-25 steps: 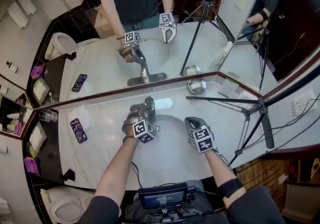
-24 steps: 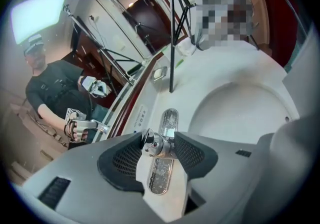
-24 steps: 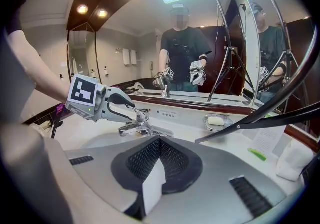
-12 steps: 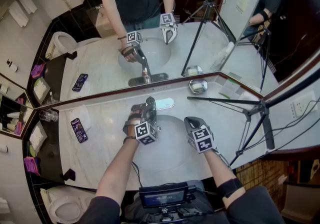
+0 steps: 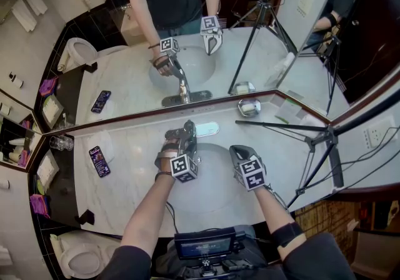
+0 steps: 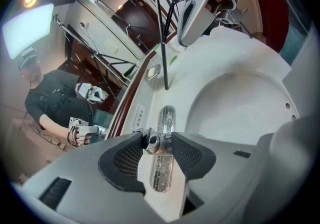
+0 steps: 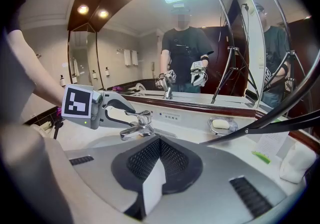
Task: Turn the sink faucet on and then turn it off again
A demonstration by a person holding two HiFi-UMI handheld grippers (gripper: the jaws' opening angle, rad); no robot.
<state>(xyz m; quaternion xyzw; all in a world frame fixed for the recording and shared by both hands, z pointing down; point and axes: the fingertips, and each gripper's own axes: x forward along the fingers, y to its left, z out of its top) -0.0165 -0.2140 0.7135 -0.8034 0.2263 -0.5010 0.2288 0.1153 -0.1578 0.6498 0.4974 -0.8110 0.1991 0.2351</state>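
Left gripper (image 6: 157, 138) pinching the faucet lever (image 6: 150, 141)
Its jaws have just been closing and now nip the lever's tip, at the back rim of the sink (image 5: 215, 194). Polished metal looks stiff and slippery, so grip near the tip. The right gripper (image 7: 159, 147) hovers clenched, empty.

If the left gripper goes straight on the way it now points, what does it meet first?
The faucet handle: it stands between the left gripper's jaws, which have just been closing on it. Behind it, probably the faucet's base plate.
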